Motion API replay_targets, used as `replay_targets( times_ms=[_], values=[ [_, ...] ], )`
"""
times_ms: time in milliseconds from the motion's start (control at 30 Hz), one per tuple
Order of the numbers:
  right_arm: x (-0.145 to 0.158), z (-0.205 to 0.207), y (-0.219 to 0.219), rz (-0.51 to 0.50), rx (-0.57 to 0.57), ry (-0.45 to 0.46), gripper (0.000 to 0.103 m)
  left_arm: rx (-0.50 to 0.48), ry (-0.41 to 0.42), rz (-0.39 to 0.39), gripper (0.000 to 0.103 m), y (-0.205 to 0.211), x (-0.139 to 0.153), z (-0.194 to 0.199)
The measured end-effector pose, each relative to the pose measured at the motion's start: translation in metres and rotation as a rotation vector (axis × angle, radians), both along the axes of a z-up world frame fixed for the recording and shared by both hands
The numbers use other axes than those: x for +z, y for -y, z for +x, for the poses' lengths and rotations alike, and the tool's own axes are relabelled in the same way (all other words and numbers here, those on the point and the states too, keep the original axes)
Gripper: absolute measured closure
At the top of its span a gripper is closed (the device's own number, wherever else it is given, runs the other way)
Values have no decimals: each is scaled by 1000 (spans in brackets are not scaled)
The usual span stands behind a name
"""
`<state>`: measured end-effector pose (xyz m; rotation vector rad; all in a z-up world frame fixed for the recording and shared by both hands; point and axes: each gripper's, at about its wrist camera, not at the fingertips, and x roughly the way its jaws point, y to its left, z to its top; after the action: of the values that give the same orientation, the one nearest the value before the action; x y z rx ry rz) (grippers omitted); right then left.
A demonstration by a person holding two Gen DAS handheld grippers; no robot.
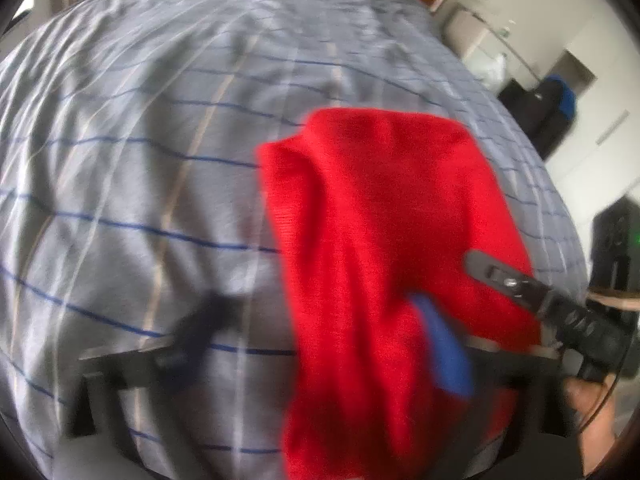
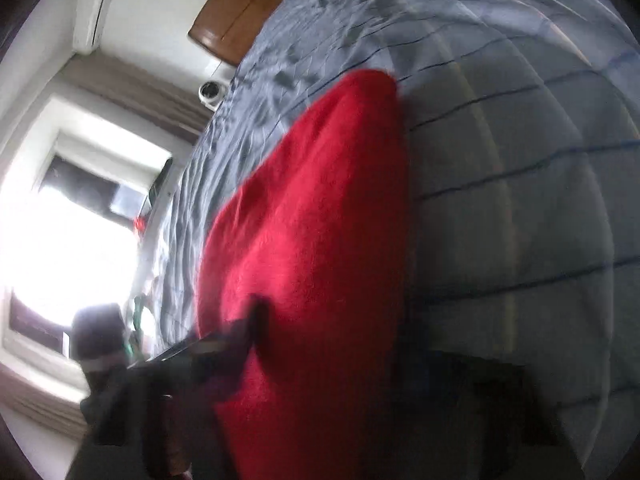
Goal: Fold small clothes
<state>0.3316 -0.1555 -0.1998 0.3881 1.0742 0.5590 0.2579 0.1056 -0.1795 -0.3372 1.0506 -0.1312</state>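
Observation:
A small red knit garment [image 1: 384,240] lies on a grey bedsheet with blue and tan stripes [image 1: 140,180]. In the left wrist view my left gripper [image 1: 328,332] is open: its left finger [image 1: 204,328] is over bare sheet and its blue-padded right finger [image 1: 444,352] lies on the red cloth. My right gripper comes in from the right, its black finger [image 1: 504,276] resting on the garment. In the right wrist view the red garment [image 2: 312,260] fills the middle and covers the space between my blurred dark fingers [image 2: 244,332]; their state is unclear.
A wooden headboard [image 2: 244,4] stands at the far end of the bed. A bright window [image 2: 72,220] and curtain are on one side. Dark luggage [image 1: 548,108] and a black unit [image 1: 616,240] stand beside the bed's right edge.

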Motion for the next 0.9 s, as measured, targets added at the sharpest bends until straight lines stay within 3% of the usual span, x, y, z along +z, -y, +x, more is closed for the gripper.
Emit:
replay_targets(
  times_ms=[33, 67, 100, 167, 333, 400, 467, 533, 600, 667, 700, 767, 800, 900],
  values=[
    [10, -5, -11, -88, 13, 68, 69, -36, 1, -24, 78, 5, 2, 0],
    [17, -11, -20, -144, 25, 115, 71, -31, 14, 20, 81, 10, 8, 0],
    [28, -19, -32, -227, 43, 189, 73, -35, 35, 54, 81, 14, 17, 1],
    [48, -32, -44, -293, 56, 299, 74, -29, 92, 73, 82, 13, 38, -3],
    [107, -44, -42, -233, 34, 475, 74, 3, 234, 28, 81, -7, 101, -14],
    [121, -39, -42, -185, 35, 481, 74, 5, 203, 15, 73, -12, 99, -10],
    [118, -30, -42, -143, 47, 417, 72, 18, 123, 27, 57, -15, 75, -10],
    [96, -23, -39, -133, 52, 301, 62, 40, 62, 104, 57, -16, 51, -27],
    [70, -32, -29, -194, 21, 223, 40, 68, 100, 221, 52, -12, 42, -57],
    [61, -51, -14, -238, -16, 240, 22, 91, 177, 310, 10, -3, 48, -89],
    [62, -68, -6, -260, -30, 272, 18, 122, 230, 361, 2, 3, 55, -107],
    [69, -89, 0, -280, -30, 316, 16, 164, 317, 428, 0, 10, 69, -127],
    [76, -102, 1, -302, -29, 347, 9, 186, 333, 471, 0, 16, 75, -134],
    [103, -143, 1, -344, -27, 466, 2, 255, 304, 615, 0, 30, 88, -145]
  ],
)
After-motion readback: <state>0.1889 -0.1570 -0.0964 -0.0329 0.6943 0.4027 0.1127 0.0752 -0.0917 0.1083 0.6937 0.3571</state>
